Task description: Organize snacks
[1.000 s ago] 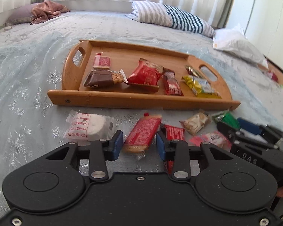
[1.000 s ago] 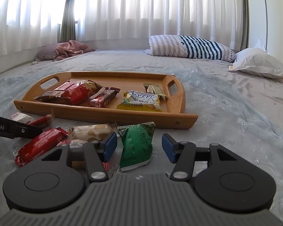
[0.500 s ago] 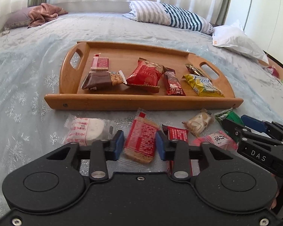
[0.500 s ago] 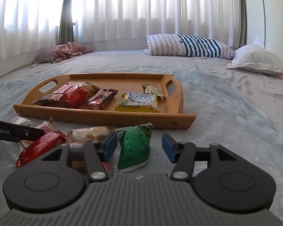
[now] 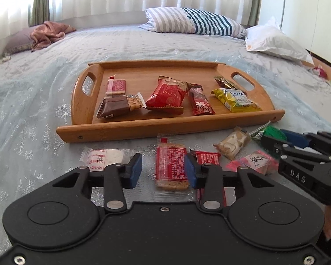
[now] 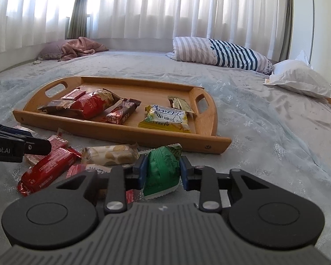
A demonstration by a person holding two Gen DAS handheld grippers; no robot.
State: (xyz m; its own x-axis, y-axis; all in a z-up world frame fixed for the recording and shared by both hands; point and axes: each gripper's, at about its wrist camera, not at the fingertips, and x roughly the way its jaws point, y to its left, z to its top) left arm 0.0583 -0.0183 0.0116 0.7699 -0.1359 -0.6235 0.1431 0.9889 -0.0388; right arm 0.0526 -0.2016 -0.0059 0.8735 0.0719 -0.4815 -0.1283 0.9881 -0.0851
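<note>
A wooden tray (image 5: 143, 130) on the bed holds several snack packs; it also shows in the right wrist view (image 6: 211, 119). Loose snacks lie in front of it. My left gripper (image 5: 163, 171) is open around a red cracker pack (image 5: 171, 165), whose right edge touches the right pad. A white rice-cracker pack (image 5: 106, 156) lies to its left. My right gripper (image 6: 163, 172) is shut on a green snack pack (image 6: 163, 170), with both pads pressing its sides. The right gripper also shows at the right of the left wrist view (image 5: 282, 139).
A beige cookie pack (image 5: 234, 143), a pink pack (image 5: 253, 161) and a red bar (image 6: 48, 170) lie between the grippers. A striped pillow (image 6: 220, 53) and a white pillow (image 6: 302, 79) lie at the back right. A pink cloth (image 5: 48, 33) lies at the back left.
My right gripper has closed onto the green pack. The left gripper stayed open and shifted slightly left, so the red cracker pack now sits against its right pad.
</note>
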